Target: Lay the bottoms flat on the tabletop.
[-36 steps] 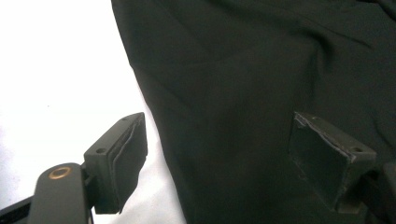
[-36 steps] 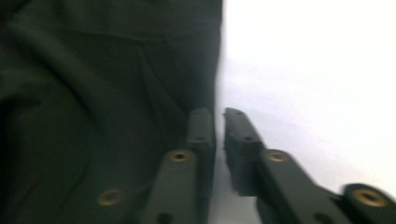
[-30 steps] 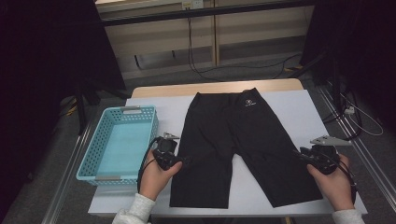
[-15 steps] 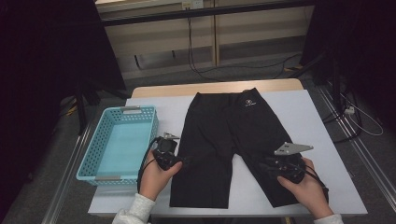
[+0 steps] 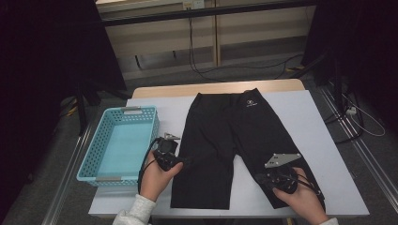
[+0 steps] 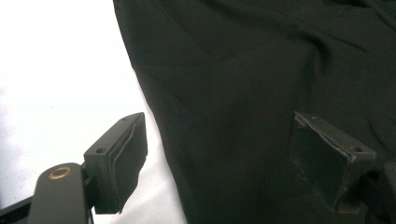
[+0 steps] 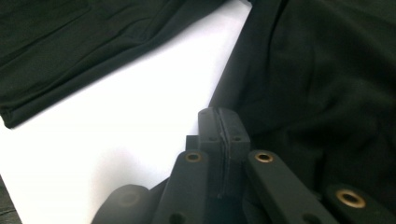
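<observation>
across the middle of the high view, a pair of black shorts (image 5: 234, 145) lies flat on the white table (image 5: 324, 140), waistband toward the top of the frame and the two legs running down toward you. at lower left of centre, your left gripper (image 5: 174, 157) sits at the outer edge of the shorts' left leg, with your left hand (image 5: 157, 176) behind it; the left gripper view shows its jaws spread wide, one pad (image 6: 123, 158) over bare white table and the other over the black cloth, the cloth's edge running between them, and the pads do not press on it. at lower right, your right gripper (image 5: 263, 180) rests on the inner edge of the right leg, with your right hand (image 5: 300, 199) behind it. its jaws have just been closing, and in the right gripper view the two pads (image 7: 223, 133) stand pressed flat together right at that edge; whether any cloth is caught between them you cannot tell from here. at the left of the high view, a light blue basket (image 5: 91, 154) sits on the table, just beside your left gripper.
</observation>
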`<state>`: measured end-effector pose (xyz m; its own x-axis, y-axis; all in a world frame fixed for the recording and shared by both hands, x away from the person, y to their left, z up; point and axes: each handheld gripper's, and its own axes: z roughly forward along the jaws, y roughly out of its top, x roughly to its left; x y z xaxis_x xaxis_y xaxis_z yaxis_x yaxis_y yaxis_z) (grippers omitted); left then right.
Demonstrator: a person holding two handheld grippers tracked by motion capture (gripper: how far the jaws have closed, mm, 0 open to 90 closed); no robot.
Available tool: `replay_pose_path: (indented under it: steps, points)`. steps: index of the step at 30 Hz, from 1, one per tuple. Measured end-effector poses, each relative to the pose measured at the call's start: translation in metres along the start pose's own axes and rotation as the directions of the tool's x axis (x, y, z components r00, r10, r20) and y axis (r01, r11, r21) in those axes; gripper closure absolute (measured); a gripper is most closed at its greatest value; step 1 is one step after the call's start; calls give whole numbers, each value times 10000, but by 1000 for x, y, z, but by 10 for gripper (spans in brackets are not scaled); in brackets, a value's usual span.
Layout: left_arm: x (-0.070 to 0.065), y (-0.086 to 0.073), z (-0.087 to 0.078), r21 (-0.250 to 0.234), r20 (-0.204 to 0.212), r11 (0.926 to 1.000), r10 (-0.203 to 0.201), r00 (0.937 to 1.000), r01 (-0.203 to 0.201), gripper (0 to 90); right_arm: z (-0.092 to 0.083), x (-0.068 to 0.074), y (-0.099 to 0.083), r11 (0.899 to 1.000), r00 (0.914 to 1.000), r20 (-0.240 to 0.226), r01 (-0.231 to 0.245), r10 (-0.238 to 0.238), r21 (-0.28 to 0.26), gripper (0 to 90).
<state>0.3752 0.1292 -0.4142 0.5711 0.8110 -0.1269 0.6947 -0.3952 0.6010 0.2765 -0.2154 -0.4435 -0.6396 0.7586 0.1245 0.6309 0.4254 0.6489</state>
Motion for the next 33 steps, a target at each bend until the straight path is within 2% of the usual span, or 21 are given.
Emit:
replay_pose_path:
  steps: [2, 7, 9, 11, 13, 14, 16, 18, 20, 25, 33]
  points:
    - [0, 0, 0, -6, -30, 10000, -7, 10000, 7, 200, 2, 0, 2, 9997, 9993, -268, -245, 245, -7, 900]
    - [0, -1, 0, 78, -51, 10000, -29, 10000, 29, 200, 8, 7, 6, 9998, 9981, -590, -183, 182, -19, 900]
    - [0, -1, 0, 65, -62, 10000, -34, 10000, 34, 199, 9, 9, 7, 9999, 9983, -561, -125, 122, -51, 898]
    - [-1, -1, 0, 71, -44, 10000, -30, 10000, 30, 198, 10, 11, 7, 10000, 9969, -789, -43, 35, -90, 892]
    - [-1, -1, 0, 84, -33, 10000, -36, 10000, 36, 198, 11, 13, 8, 9999, 9959, -902, 50, -62, -138, 821]
    - [-1, -1, 0, 74, -34, 10000, -39, 10000, 39, 197, 10, 13, 8, 9998, 9965, -836, -4, -13, -197, 776]
    - [-1, -1, 0, 81, 12, 9999, -66, 10000, 66, 195, 9, 13, 9, 9990, 9986, -518, 103, -125, -436, 742]
    - [-1, -1, 0, 90, 22, 10000, -36, 10000, 36, 191, 6, 10, 11, 9966, 9999, -150, 58, -71, -825, 623]
    - [-1, -1, 1, 119, 54, 9999, -33, 10000, 32, 187, 4, 7, 12, 9942, 9998, 177, -53, 72, -1071, 562]
    - [-1, -2, 0, 103, 151, 9999, -54, 9999, 52, 170, 3, -1, 13, 9880, 9980, 468, -344, 419, -1504, 395]
    - [0, -3, -1, 127, 272, 9999, -102, 9996, 98, 159, 3, -4, 15, 9847, 9956, 713, -480, 606, -1673, 309]
